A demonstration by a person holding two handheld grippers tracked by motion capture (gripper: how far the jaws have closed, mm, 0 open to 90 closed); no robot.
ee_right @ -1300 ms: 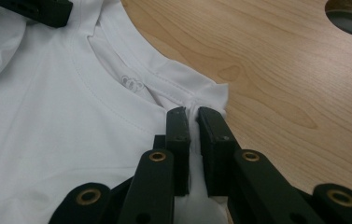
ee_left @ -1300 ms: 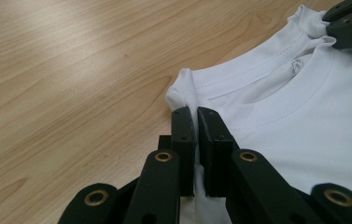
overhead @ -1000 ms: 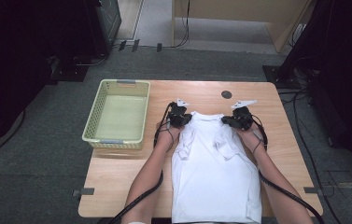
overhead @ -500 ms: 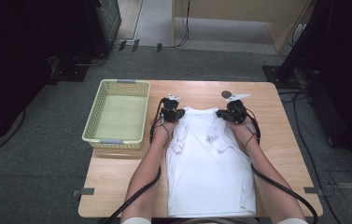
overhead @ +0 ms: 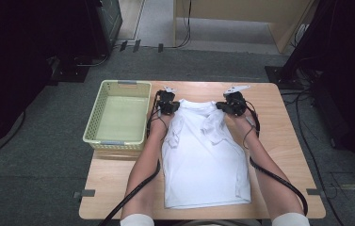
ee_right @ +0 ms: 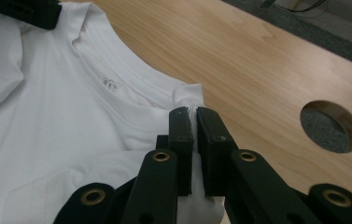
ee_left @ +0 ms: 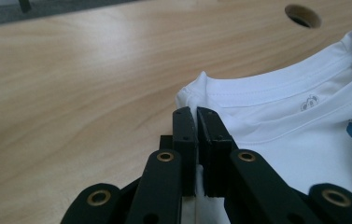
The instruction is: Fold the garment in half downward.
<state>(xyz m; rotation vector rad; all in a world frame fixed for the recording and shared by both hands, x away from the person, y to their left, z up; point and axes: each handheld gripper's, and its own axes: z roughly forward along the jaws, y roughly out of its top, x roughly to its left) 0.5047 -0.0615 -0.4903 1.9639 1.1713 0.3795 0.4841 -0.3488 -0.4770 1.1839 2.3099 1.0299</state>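
Note:
A white T-shirt (overhead: 203, 155) lies face up on the wooden table (overhead: 288, 141), its collar toward the far edge, its hem near the front edge and both sleeves folded in over the chest. My left gripper (overhead: 171, 104) is shut on the shirt's left shoulder beside the collar; the left gripper view shows the gripper (ee_left: 196, 112) pinching the shirt (ee_left: 281, 107) there. My right gripper (overhead: 226, 106) is shut on the other shoulder, and in the right gripper view a tuft of the shirt (ee_right: 71, 102) sticks out between the gripper's (ee_right: 195, 112) jaws. Both shoulders are held slightly off the table.
A pale yellow-green basket (overhead: 100, 113) stands on the table's left end, beside my left forearm. A round cable hole (ee_right: 331, 126) in the tabletop lies just beyond the right gripper, also seen as the hole (ee_left: 303, 15) past the collar. Dark floor and cables surround the table.
Both grippers have moved toward the table's far edge and slightly up, pulling the shirt's shoulders along. The shirt now lies stretched longer, and the right gripper covers the cable hole in the high view.

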